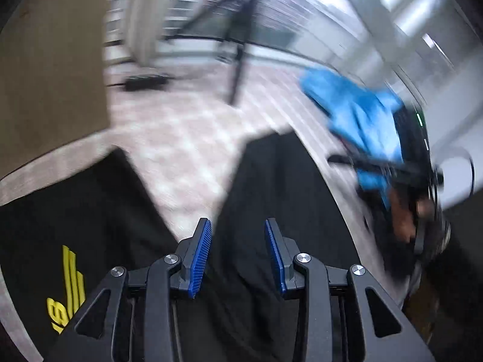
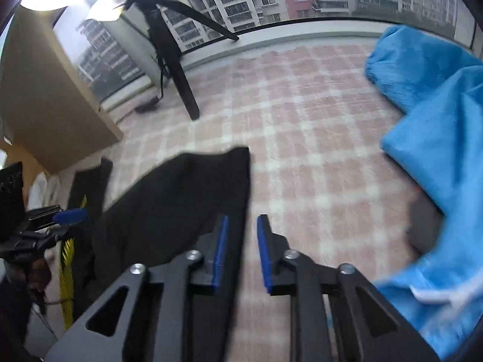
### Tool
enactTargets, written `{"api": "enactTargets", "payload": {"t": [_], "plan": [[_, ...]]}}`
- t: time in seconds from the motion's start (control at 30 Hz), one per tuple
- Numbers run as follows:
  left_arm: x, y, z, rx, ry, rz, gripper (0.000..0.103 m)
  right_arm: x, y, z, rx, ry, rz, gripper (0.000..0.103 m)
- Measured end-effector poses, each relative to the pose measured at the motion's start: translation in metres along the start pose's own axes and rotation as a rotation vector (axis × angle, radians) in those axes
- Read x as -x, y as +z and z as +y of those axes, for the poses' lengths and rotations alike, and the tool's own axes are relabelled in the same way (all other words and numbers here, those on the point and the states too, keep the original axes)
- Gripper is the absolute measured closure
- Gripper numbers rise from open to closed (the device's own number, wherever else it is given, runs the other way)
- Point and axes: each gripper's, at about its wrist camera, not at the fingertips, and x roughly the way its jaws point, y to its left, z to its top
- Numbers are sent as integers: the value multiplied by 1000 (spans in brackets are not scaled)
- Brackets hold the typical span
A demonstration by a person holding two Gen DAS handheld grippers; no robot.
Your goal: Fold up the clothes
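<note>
Left wrist: left gripper (image 1: pixel 238 235) fingers apart over black garment (image 1: pixel 271 187).

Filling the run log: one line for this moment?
left tool: open | right tool: open | black garment: flat, unheld | blue garment: aside

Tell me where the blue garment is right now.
In the right wrist view the blue garment lies bunched on the checked blanket along the right edge, right of the black shorts.

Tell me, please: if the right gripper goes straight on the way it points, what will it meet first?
Probably the checked cover, just past the edge of the black garment. The right gripper is open and empty; depth is unclear.
</note>
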Motion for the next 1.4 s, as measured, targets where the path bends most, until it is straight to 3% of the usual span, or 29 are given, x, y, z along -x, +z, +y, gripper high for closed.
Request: {"api": "enactTargets", "payload": {"t": [0.1, 0.2, 0.27, 0.3, 0.33, 0.37, 0.5, 0.6, 0.63, 0.7, 0.83, 0.93, 1.07, 1.2, 1.4], "plan": [[-17, 9, 2, -7, -12, 47, 67, -24, 15, 3, 2, 7, 20, 63], [-44, 11, -9, -73, 11, 118, 67, -36, 27, 11, 32, -4, -1, 58], [-54, 9, -18, -114, 27, 133, 73, -41, 31, 16, 44, 12, -4, 58], [-56, 8, -21, -130, 33, 129, 89, -43, 33, 19, 52, 19, -5, 64], [-58, 7, -25, -144, 32, 127, 101, -44, 33, 24, 66, 32, -1, 76], [-56, 6, -29, -147, 15, 126, 100, -43, 31, 28, 85, 31, 7, 101], [-27, -9, -54, -227, 7, 48, 100, -17, 15, 36, 135, 13, -40, 101], [0, -44, -88, -380, 8, 12, 97, 22, -9, 29, 111, 26, -109, 101], [4, -58, -95, -415, 1, 32, 93, 34, -22, 24, 96, 31, -124, 101], [6, -86, -100, -446, -53, 110, 78, 49, -46, 14, 73, 29, -122, 101], [9, -110, -91, -398, -70, 181, 78, 51, -93, -3, 46, -5, -49, 101], [15, -87, -76, -311, -73, 133, 78, 46, -106, -8, 30, -14, -19, 101], [4, -50, -68, -267, -39, 87, 65, 44, -107, -3, 47, -25, -19, 101], [-30, -34, -75, -283, -72, 144, 64, 43, -108, 2, 83, -36, -16, 101], [-57, -38, -104, -371, -84, 195, 65, 42, -109, 2, 78, -54, -16, 101]]}}
